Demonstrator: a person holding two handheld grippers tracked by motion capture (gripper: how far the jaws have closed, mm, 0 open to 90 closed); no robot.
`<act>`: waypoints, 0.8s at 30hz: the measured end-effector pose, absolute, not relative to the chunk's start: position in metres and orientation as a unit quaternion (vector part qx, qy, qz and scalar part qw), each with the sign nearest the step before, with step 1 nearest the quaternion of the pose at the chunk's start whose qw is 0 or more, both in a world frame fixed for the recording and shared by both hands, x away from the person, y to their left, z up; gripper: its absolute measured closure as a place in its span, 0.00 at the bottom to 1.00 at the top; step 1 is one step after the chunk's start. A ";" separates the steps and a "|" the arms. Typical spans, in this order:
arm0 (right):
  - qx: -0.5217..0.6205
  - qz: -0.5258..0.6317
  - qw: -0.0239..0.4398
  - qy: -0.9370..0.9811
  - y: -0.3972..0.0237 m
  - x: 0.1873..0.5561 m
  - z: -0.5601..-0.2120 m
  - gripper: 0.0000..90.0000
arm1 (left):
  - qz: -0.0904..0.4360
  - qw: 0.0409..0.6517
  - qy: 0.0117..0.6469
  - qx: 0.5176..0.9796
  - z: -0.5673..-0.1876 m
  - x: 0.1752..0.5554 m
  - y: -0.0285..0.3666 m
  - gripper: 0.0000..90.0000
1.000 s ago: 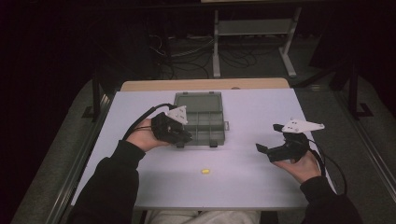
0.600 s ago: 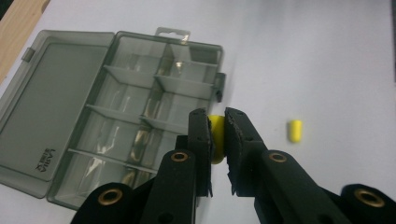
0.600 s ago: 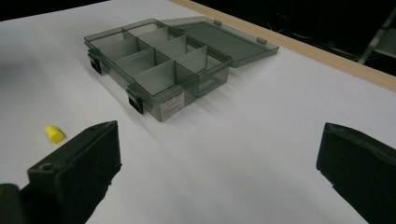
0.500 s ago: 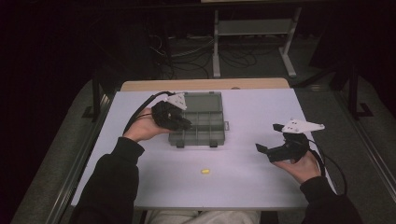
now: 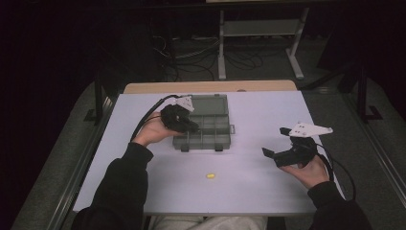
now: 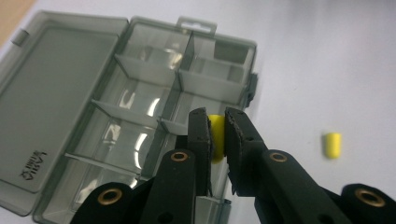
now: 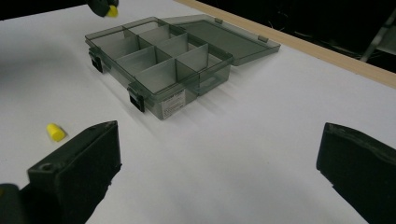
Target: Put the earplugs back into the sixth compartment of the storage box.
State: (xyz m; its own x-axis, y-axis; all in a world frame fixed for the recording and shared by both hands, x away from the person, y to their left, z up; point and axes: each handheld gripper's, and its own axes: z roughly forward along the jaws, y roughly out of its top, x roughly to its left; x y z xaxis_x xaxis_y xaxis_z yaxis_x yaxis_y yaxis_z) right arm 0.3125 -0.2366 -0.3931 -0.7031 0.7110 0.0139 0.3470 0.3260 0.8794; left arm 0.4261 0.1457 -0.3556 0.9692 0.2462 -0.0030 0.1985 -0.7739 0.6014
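A smoky clear compartment box (image 5: 216, 130) lies open mid-table, its lid (image 6: 51, 98) folded flat behind it. My left gripper (image 5: 190, 126) hovers over the box's left side and is shut on a small yellow piece (image 6: 216, 134), pinched between its pads above the compartments (image 6: 140, 65). A second yellow piece (image 5: 210, 176) lies loose on the white table in front of the box; it is also in the left gripper view (image 6: 332, 144) and the right gripper view (image 7: 55, 132). My right gripper (image 5: 274, 156) rests at the right, jaws wide open and nothing between them (image 7: 219, 154).
The white table (image 5: 268, 110) has a wooden strip along its far edge (image 5: 210, 86). The box's compartments (image 7: 154, 70) look bare. Beyond the table are dark floor, cables and a metal stand (image 5: 261, 33).
My left hand has carried the yellow piece from the box's near left corner farther back over its left side. The right hand has stayed put.
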 end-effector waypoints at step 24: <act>0.332 0.463 0.190 0.800 -0.234 0.312 -0.397 0.00 | 0.033 0.293 0.145 0.944 -0.399 0.435 0.145 0.82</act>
